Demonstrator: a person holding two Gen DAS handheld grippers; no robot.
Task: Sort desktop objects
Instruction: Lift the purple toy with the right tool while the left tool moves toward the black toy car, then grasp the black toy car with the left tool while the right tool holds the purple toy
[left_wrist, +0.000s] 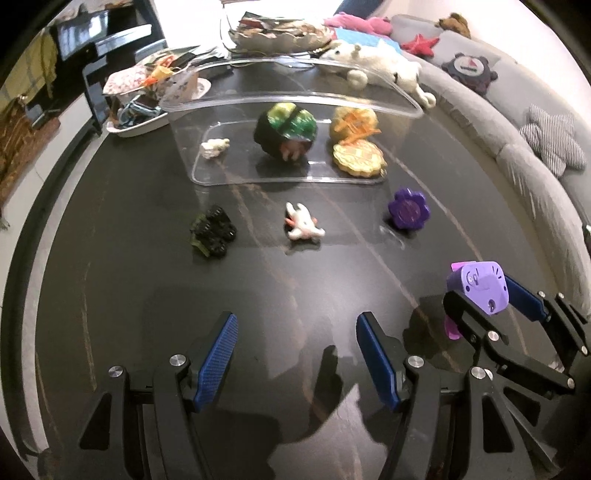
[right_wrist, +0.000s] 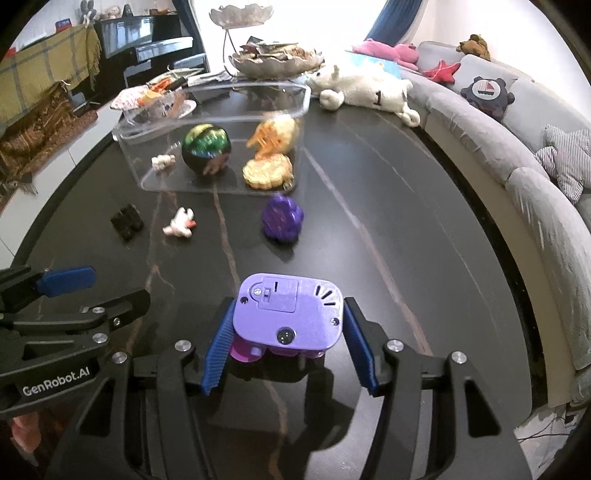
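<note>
Purple toy (right_wrist: 287, 313): it is sitting between the blue pads of the right gripper (right_wrist: 288, 334), underside up with its wheels below, lifted off the dark surface (right_wrist: 388, 229) near its near edge; pinching the flat sides is probably keeping it from rolling.
Right gripper: it is pinching the purple toy across its body.
Left gripper (left_wrist: 297, 354): it is hanging spread wide and holding nothing, over the near part of the surface, seemingly free for another pick.
Clear bin (right_wrist: 258, 96): it is standing toward the far edge, already holding a ball, a yellow toy and a small white piece, so it is likely the destination.
Loose row: purple flower (right_wrist: 282, 218), white figure (right_wrist: 180, 222) and black toy (right_wrist: 126, 221) are lying just in front of the bin, not yet sorted.
</note>
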